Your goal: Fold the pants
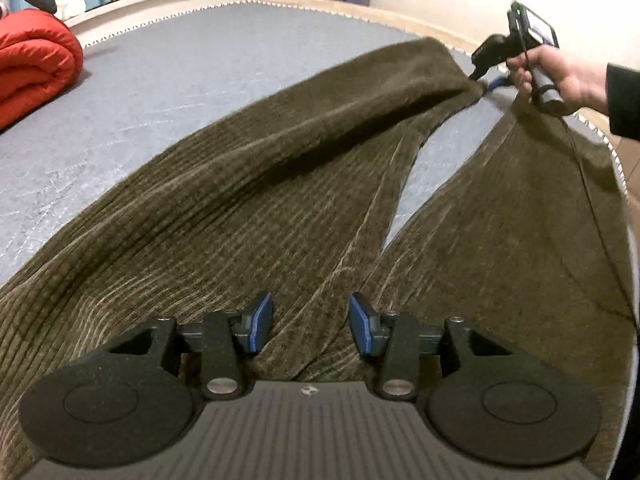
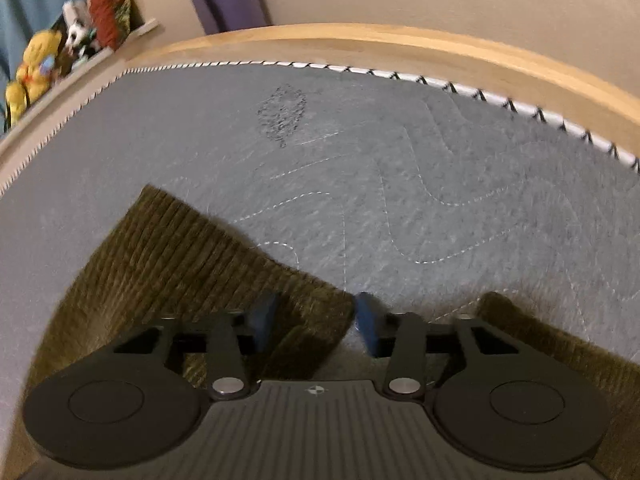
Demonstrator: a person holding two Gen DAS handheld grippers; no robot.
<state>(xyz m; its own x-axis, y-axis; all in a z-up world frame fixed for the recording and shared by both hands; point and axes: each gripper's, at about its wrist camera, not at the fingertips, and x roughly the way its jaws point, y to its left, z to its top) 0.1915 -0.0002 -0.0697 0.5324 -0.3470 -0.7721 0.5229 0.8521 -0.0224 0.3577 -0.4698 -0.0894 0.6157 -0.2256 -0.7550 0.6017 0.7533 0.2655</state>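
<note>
Olive-brown corduroy — the pants (image 1: 288,184) lie spread on a grey mattress (image 1: 160,92), their two legs running away from the left gripper (image 1: 311,326) and parting in a narrow V that shows the mattress between them. The left gripper hangs over the near, wide end of the pants with its jaws spread apart; cloth lies below the gap, and the blue pads (image 1: 262,320) press on nothing. At the far end a hand (image 1: 560,76) holds the right gripper (image 2: 316,320) at the leg ends, where the cloth looks gathered. In the right wrist view its jaws also stand apart — one leg's hem corner lies between them, untouched by either pad as far as the blur shows. A red quilt (image 1: 32,64) sits rolled on the mattress, well apart from the pants.
</note>
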